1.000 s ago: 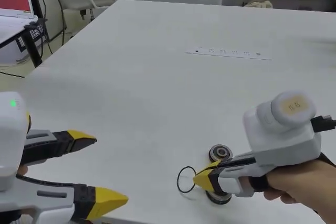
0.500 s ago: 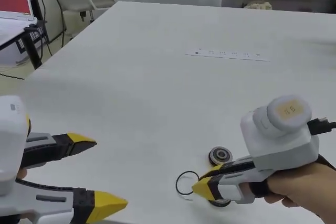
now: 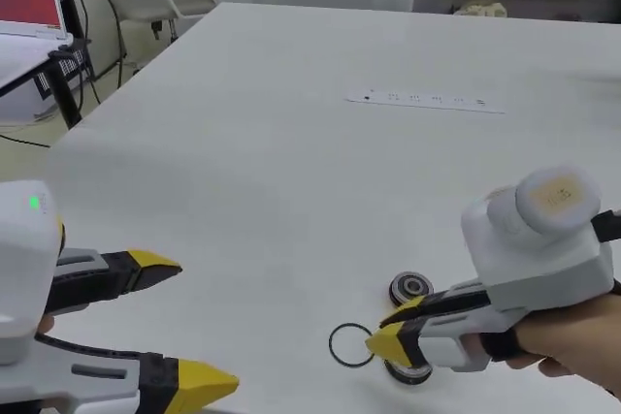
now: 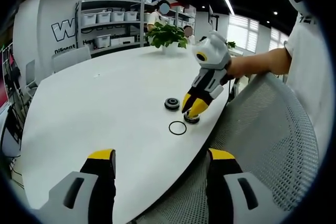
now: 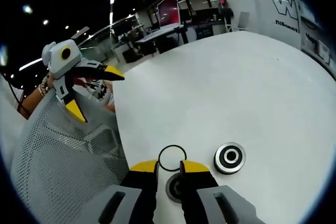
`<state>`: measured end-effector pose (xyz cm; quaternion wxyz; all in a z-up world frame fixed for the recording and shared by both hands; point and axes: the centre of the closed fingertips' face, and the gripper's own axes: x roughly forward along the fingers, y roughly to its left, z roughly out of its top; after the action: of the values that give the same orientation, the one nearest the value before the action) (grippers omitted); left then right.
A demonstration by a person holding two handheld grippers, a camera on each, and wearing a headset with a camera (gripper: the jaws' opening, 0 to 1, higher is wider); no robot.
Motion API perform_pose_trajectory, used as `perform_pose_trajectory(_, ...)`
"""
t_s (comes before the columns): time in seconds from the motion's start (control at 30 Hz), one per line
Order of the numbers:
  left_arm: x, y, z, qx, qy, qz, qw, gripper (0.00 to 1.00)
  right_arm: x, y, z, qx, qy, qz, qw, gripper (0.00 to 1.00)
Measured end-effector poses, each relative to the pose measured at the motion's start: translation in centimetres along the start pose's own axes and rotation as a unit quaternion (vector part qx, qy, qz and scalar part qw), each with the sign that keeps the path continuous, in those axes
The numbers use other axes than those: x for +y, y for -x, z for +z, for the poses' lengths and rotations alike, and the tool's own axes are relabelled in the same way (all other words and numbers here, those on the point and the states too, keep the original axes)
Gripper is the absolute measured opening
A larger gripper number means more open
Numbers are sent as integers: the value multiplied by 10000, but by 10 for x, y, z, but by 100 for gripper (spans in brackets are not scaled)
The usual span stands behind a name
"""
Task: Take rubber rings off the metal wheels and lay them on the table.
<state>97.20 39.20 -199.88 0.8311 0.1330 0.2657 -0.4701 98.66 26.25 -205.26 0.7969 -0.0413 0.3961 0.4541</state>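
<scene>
One rubber ring [image 3: 349, 345] lies at nine o'clock of the near wheel [image 3: 408, 373], second wheel [image 3: 410, 288] at twelve. Right gripper [image 3: 385, 340], jaws narrow, covers the near wheel, grip unclear; left gripper [image 3: 206, 325] gapes wide. Rings seem light, stretchy: pinch the outer edge.

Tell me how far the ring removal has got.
Done: one rubber ring lies loose on the table. In hand: the right gripper has its jaws narrowed around the near wheel; whether they grip it is unclear. To do: the far wheel appears to wear its black ring, with no gripper on it. The left gripper hangs open off to the side.
</scene>
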Motion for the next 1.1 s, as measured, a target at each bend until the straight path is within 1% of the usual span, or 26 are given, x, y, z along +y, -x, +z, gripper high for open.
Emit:
perform_pose_trajectory(0.13,0,0,0,-12,5,-5,10000,68,-9,9,9,-256,-180,-107,9995,13)
perform_pose_trajectory(0.23,0,0,0,-14,12,-9,10000,68,-17,16,13,-412,-227,-211,9987,14)
perform_pose_trajectory(0.5,0,0,0,-14,34,-30,10000,68,-40,35,16,-698,-353,-546,9954,13)
perform_pose_trajectory(0.67,-2,0,1,-47,27,-67,10000,68,-48,46,19,-844,-387,-705,9932,14)
perform_pose_trajectory(0.7,-2,0,1,-41,31,-83,10000,68,-48,47,19,-848,-389,-720,9930,14)
perform_pose_trajectory(0.77,-3,-1,-2,50,-40,-102,9999,69,-48,47,17,-818,-349,-740,9933,14)
perform_pose_trajectory(0.83,-4,-1,-1,41,-111,-105,9999,70,-47,48,15,-730,-204,-761,9942,14)
perform_pose_trajectory(0.9,-3,0,1,-33,-109,-110,9999,69,-45,47,13,-668,-68,-737,9950,14)
perform_pose_trajectory(0.97,-3,0,4,-113,-92,-131,9998,69,-43,46,12,-609,-18,-710,9956,14)
perform_pose_trajectory(1.0,-5,1,8,-232,-132,-182,9995,69,-42,46,10,-553,50,-695,9960,14)
perform_pose_trajectory(1.03,-6,1,11,-307,-144,-212,9992,69,-41,45,8,-509,120,-697,9962,14)
perform_pose_trajectory(1.1,-7,1,14,-342,-251,-238,9988,70,-40,45,5,-385,268,-700,9964,13)
